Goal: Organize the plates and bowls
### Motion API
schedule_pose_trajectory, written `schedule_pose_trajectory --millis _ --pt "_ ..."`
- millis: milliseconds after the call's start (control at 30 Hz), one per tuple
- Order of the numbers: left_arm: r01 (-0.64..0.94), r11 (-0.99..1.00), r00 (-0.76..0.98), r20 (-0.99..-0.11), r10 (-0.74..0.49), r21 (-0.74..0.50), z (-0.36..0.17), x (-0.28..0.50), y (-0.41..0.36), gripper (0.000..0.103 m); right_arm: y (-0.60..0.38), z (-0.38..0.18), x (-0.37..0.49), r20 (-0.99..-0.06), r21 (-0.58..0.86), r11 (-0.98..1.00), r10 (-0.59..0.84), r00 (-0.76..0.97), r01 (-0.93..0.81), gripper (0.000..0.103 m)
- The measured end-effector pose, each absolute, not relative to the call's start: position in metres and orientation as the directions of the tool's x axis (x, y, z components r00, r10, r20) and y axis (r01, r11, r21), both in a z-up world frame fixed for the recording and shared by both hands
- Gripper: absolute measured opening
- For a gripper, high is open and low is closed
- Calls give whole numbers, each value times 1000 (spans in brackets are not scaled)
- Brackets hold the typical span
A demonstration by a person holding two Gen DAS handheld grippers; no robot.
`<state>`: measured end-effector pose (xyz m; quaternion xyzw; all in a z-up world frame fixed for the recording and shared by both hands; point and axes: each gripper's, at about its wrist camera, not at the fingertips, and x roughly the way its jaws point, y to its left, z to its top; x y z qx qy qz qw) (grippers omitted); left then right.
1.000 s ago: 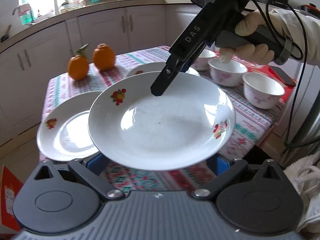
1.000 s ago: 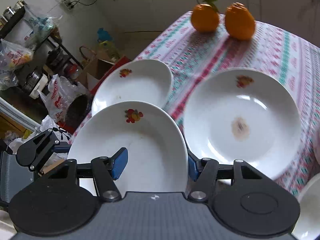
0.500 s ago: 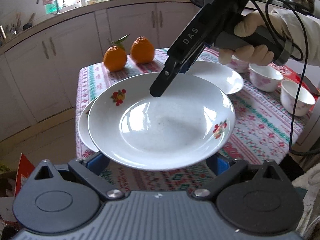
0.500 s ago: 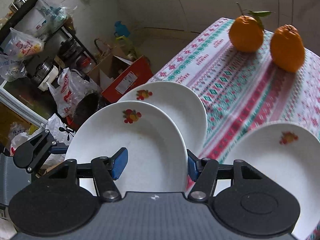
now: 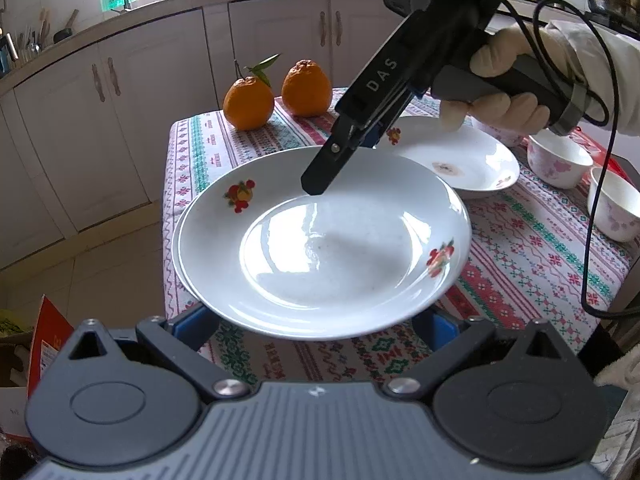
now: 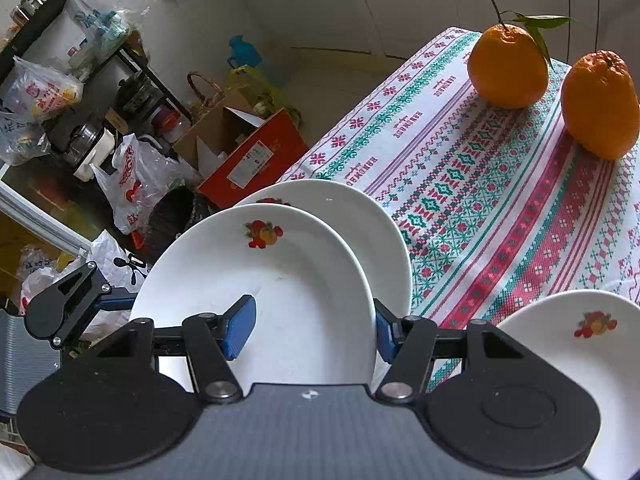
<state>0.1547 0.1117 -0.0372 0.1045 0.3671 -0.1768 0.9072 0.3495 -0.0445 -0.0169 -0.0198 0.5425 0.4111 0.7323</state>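
Plates first: at the near left corner of the table (image 5: 540,260) a bottom plate (image 5: 178,248) lies flat, only a thin crescent of it peeking out on the left. Right above it hangs the held plate (image 5: 320,240), white with little fruit prints, pretty much level and almost lined up with the one below. Whether the two touch is hard to tell.

The left gripper (image 5: 316,324) has its jaws spread wide, with the near rim of the held plate sitting between the blue pads, so it looks clamped there. At the far left end of the table sit two oranges (image 5: 248,102), well apart from the plates.

Moving right, the right gripper (image 5: 320,184) comes down from the far side, jaws narrow, pinching the far rim of the same plate: one pad on top, one under the edge. A gloved hand (image 5: 500,80) holds its handle.

Further right a third plate (image 5: 460,160) lies on the cloth with a brownish spot in the middle, clear of the stack. Past it, near the right edge, stand two bowls (image 5: 558,160) with pink flowers, close together.
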Motion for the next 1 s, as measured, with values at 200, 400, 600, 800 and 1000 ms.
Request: schedule_pose_trajectory --millis 200,400,600,800,1000 --pt "396 917 663 -707 -247 51 -40 164 115 101 -43 -22 356 -815 416 667 575 73 -619 66" --pt "394 918 652 -715 -251 37 -44 170 118 102 -42 -26 358 -817 418 671 573 70 -612 66" --pt "394 917 655 -719 -233 62 -47 175 121 102 -43 -26 359 -814 422 670 577 69 -611 66" --pt "392 918 655 -718 -235 57 -48 178 123 103 -45 -24 358 -813 423 672 578 73 -608 66" --pt "401 915 653 -717 -243 55 -48 178 126 103 -49 -19 353 -811 420 678 578 85 -603 66"
